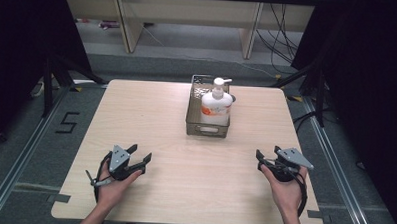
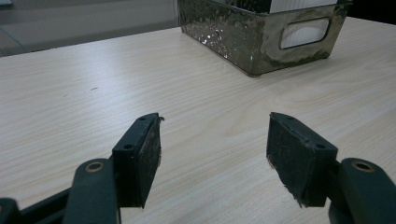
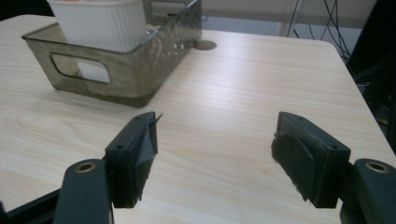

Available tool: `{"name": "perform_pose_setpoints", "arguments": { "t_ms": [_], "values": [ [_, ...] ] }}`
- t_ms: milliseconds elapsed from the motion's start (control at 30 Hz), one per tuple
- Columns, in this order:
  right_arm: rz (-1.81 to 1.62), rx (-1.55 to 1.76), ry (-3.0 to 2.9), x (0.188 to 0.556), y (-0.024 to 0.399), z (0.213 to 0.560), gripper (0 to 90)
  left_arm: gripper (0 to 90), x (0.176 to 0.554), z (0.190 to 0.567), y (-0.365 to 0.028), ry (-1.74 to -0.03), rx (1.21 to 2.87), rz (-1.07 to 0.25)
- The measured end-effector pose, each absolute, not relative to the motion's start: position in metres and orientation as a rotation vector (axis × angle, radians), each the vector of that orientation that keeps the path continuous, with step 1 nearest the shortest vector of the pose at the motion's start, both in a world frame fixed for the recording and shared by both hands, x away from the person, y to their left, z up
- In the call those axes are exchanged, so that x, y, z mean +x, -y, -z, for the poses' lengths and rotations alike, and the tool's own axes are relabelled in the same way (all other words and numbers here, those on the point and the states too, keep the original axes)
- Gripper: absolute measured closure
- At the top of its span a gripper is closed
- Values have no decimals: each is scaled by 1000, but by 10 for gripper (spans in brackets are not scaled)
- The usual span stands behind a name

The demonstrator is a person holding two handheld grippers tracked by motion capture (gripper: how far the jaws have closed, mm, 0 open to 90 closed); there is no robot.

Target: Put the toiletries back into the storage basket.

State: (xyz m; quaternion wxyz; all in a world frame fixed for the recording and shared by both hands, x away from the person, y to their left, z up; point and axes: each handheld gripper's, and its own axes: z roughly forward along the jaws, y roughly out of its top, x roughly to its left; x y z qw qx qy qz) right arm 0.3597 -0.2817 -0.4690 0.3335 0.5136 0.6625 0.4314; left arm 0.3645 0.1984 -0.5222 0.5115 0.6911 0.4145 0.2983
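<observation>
A white pump bottle (image 1: 217, 103) with an orange label stands upright in a smoky see-through plastic basket (image 1: 196, 123) at the far middle of the wooden table (image 1: 151, 115). The basket (image 2: 233, 32) shows ahead in the left gripper view, and the basket (image 3: 154, 56) with the bottle's ribbed white base (image 3: 100, 23) shows in the right gripper view. My left gripper (image 1: 139, 156) rests open near the front left, with nothing between its jaws. My right gripper (image 1: 266, 153) rests open near the front right, also holding nothing. Both lie well short of the basket.
A round brown cable hole (image 3: 204, 45) lies in the tabletop behind the basket. Black curtains flank the table, with cables (image 1: 281, 35) on the floor beyond the far right corner. A "5" is marked on the floor (image 1: 67, 122) to the left.
</observation>
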Motion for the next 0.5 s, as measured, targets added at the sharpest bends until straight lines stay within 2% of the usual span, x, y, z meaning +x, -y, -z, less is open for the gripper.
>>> {"name": "perform_pose_setpoints", "arguments": {
  "t_ms": [200,500],
  "values": [
    [-1128,1434,-1707,349,291,483,326,349,364,522,-199,-1000,1662,-715],
    [-1130,1367,-1653,336,294,501,347,348,364,522,-198,-1000,1664,-713]
  ]
}}
